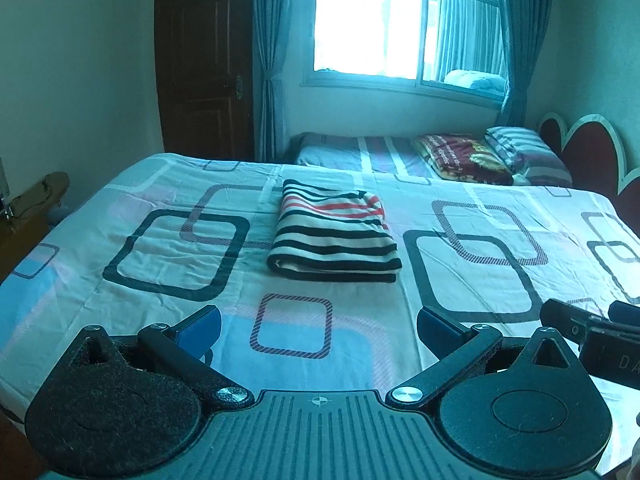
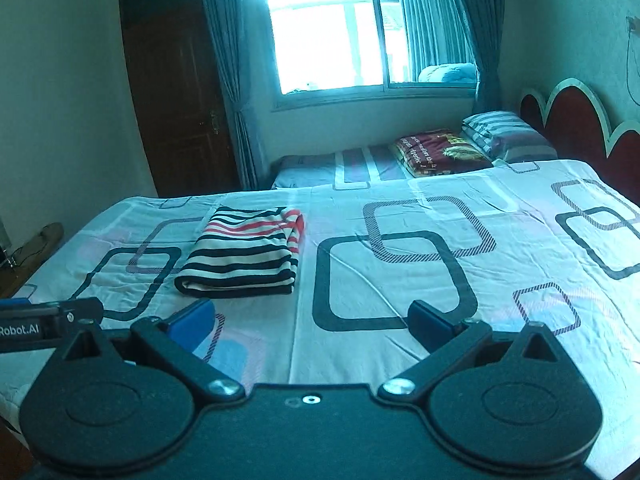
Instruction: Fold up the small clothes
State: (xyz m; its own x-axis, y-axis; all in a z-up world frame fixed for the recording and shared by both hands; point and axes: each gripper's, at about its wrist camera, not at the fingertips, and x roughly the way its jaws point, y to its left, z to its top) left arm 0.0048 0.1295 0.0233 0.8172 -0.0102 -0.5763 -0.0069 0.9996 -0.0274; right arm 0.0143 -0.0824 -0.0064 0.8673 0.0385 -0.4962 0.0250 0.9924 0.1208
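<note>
The left gripper (image 1: 318,330) is black plastic with two blue fingertip pads (image 1: 204,326), round hinge discs covered in fuzzy lint, silver screws at the link pivots, and a ribbed centre plate bearing a small crosshair mark. The right gripper (image 2: 312,322) looks alike, with a smooth plate; white lettering "Robot.AI" marks the neighbouring unit's side

The folded garment (image 1: 334,236) is striped black and white, with red stripes at its far end. The bedsheet (image 1: 120,200) is patterned with dark, blue and hatched rounded squares. Blue pads (image 2: 192,326) are fitted to black fingers.
</note>
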